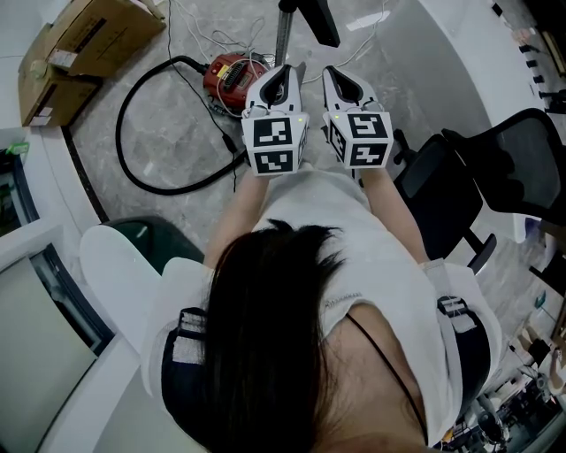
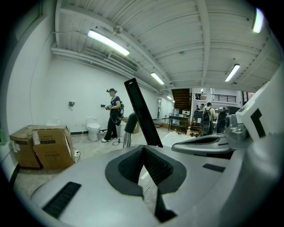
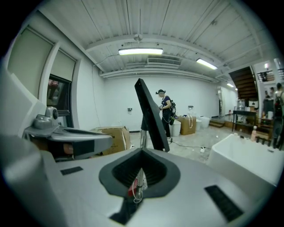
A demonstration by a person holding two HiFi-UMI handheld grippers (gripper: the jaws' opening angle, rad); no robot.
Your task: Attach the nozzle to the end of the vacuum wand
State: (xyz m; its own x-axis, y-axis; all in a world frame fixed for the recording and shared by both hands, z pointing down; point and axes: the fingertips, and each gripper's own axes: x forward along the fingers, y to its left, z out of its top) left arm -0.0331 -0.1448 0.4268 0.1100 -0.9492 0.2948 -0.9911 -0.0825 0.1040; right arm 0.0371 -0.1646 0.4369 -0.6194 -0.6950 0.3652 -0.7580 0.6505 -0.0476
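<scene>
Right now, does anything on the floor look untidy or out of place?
Yes. The black hose sprawls in a wide loop from the red vacuum, and thin white wires lie tangled beside it. Nothing looks spilled or broken.

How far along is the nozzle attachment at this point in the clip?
Done: unclear. A black slanted piece sits atop the upright metal tube, but I cannot tell whether it is the nozzle, seated. In hand: nothing. The left gripper and right gripper are both shut and empty, side by side facing the tube. Left: possibly the whole job. The red vacuum and its hose lie on the floor.
</scene>
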